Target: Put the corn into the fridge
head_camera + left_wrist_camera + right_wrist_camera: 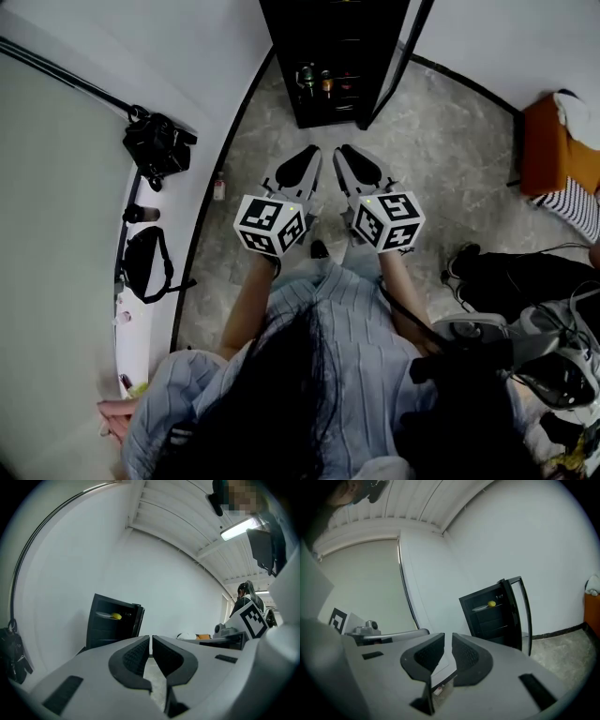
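Note:
A black fridge (337,56) stands open against the far wall, its glass door (398,66) swung to the right. The yellow corn (116,616) lies on a plate on an upper shelf inside; in the right gripper view the corn (491,603) shows on the same shelf. Both grippers are held side by side well short of the fridge, pointing at it. My left gripper (309,155) is shut and empty, its pads (137,654) nearly touching. My right gripper (345,153) is closed to a thin slit with nothing between its pads (465,654).
Black bags (157,145) lie by the curved wall at left, with a small white bottle (218,189) near the baseboard. An orange seat (553,150) and dark gear with cables (525,281) sit at right. Bottles (319,82) stand low inside the fridge.

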Available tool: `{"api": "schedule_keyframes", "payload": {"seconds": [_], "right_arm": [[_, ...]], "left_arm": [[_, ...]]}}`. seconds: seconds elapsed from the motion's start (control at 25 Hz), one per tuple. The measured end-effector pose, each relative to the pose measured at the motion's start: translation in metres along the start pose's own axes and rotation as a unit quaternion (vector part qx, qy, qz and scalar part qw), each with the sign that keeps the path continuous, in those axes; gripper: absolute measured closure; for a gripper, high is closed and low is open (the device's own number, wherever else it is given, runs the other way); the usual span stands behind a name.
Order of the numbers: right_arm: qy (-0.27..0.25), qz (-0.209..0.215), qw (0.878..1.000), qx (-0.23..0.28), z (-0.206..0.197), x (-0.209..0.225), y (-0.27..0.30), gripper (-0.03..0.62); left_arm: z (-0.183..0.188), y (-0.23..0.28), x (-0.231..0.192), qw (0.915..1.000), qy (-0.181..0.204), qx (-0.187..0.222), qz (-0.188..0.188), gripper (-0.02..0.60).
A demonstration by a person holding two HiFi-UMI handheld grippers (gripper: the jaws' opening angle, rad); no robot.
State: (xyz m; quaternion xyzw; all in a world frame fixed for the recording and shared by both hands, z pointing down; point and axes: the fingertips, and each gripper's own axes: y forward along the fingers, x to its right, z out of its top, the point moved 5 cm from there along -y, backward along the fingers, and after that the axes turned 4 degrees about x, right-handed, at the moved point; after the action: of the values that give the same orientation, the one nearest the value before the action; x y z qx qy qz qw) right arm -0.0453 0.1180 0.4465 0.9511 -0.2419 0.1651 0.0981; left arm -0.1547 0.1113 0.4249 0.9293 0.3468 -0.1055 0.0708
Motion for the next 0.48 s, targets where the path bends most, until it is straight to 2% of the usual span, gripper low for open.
{"api": "schedule_keyframes", "payload": {"seconds": [0.48], "right_arm": [[-0.018, -0.021, 1.0, 0.001, -0.007, -0.018, -0.028, 0.54]], "left_arm": [[0.003, -0.016, 0.017, 0.9995, 0.006, 0.012, -0.027, 0.554]]}}
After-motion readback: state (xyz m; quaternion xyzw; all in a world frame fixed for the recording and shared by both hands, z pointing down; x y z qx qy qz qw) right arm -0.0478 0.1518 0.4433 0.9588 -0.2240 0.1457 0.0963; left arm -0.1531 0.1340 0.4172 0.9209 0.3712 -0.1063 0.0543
